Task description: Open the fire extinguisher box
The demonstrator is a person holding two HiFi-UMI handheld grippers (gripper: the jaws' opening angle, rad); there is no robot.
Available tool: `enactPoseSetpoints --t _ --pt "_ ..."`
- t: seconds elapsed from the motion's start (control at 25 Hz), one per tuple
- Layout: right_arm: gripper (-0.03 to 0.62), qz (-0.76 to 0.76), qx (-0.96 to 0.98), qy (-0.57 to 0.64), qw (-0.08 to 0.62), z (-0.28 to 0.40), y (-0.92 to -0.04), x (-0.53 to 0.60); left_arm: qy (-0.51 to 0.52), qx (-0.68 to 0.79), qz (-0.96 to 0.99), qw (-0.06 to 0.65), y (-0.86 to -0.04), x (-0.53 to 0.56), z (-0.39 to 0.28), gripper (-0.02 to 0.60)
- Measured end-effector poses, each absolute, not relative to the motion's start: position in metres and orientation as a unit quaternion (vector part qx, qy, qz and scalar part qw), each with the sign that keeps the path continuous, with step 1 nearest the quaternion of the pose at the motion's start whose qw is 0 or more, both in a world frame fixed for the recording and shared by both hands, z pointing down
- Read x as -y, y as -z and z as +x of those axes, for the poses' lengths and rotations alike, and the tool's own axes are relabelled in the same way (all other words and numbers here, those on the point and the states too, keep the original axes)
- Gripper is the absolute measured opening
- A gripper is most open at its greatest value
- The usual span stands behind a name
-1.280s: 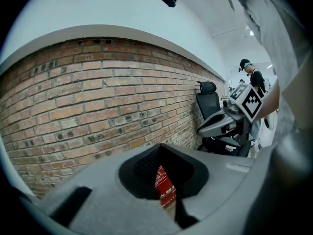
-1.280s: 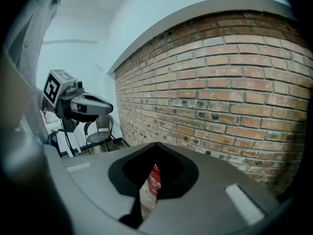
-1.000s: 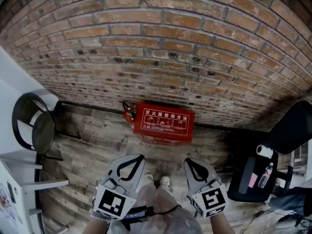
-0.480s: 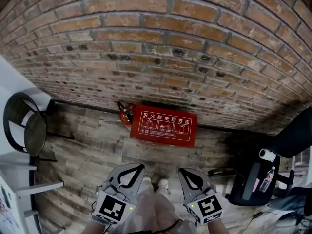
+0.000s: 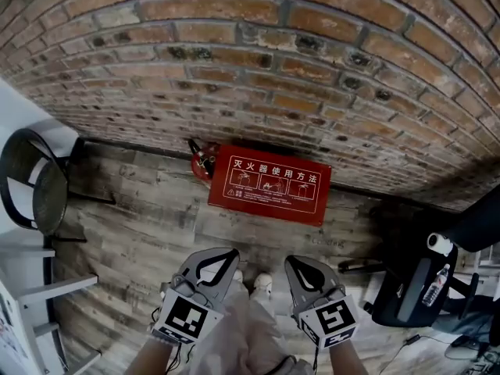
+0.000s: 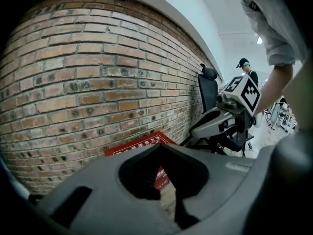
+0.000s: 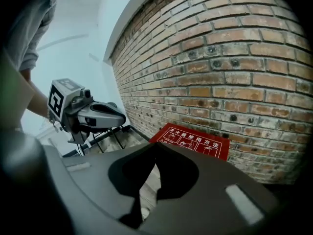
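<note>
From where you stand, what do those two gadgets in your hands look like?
They match: the left gripper and right gripper are grey plastic with curved, loop-shaped jaws, and each carries a white cube printed with black square markers. My sleeve is short and pale grey.

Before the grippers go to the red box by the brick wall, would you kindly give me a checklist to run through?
1. Fire extinguisher box in view, lid shut: ok.
2. Left gripper empty, jaws together: ok.
3. Right gripper empty, jaws together: ok.
4. Wooden floor between grippers and box free of obstacles: ok.
5. Grippers touching the box: not ok, both are short of it.
6. Latch or handle on the lid: cannot tell, none shows.
</note>
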State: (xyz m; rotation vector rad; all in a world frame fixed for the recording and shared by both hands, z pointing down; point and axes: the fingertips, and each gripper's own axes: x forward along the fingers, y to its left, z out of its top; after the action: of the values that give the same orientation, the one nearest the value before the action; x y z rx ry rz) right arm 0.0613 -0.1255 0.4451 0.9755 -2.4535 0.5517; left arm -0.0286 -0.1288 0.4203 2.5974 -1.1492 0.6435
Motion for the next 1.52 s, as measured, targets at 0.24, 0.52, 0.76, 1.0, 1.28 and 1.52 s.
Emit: enactPoseSetpoints --t 0.24,0.52,0.76,1.0,1.28,1.52 --pt "0.006 0.363 0.878 -0.233 0.208 0.066 -0.483 0.141 -0.231 0.395 0.880 0.127 -0.465 0.140 -0.026 -0.002" --pt "0.006 0.337 0.881 -0.251 0.216 0.062 -0.529 0.144 -0.265 0.386 0.873 0.137 -0.531 0.154 -0.023 -0.002" --pt "0.044 0.339 0.875 -0.283 0.200 0.062 -0.562 0.153 -0.268 0.405 0.860 0.158 -0.572 0.166 -0.022 -0.002" --pt "0.103 0.326 0.870 -0.314 0.199 0.058 -0.595 0.160 -0.272 0.408 0.853 0.182 -0.616 0.178 -0.020 -0.002" --pt "0.149 0.319 0.863 -0.347 0.182 0.053 -0.625 0.166 -0.288 0.403 0.847 0.192 -0.658 0.185 -0.016 -0.002" --pt "0.173 0.328 0.852 -0.372 0.166 0.055 -0.650 0.179 -0.294 0.403 0.845 0.194 -0.679 0.193 -0.015 -0.002"
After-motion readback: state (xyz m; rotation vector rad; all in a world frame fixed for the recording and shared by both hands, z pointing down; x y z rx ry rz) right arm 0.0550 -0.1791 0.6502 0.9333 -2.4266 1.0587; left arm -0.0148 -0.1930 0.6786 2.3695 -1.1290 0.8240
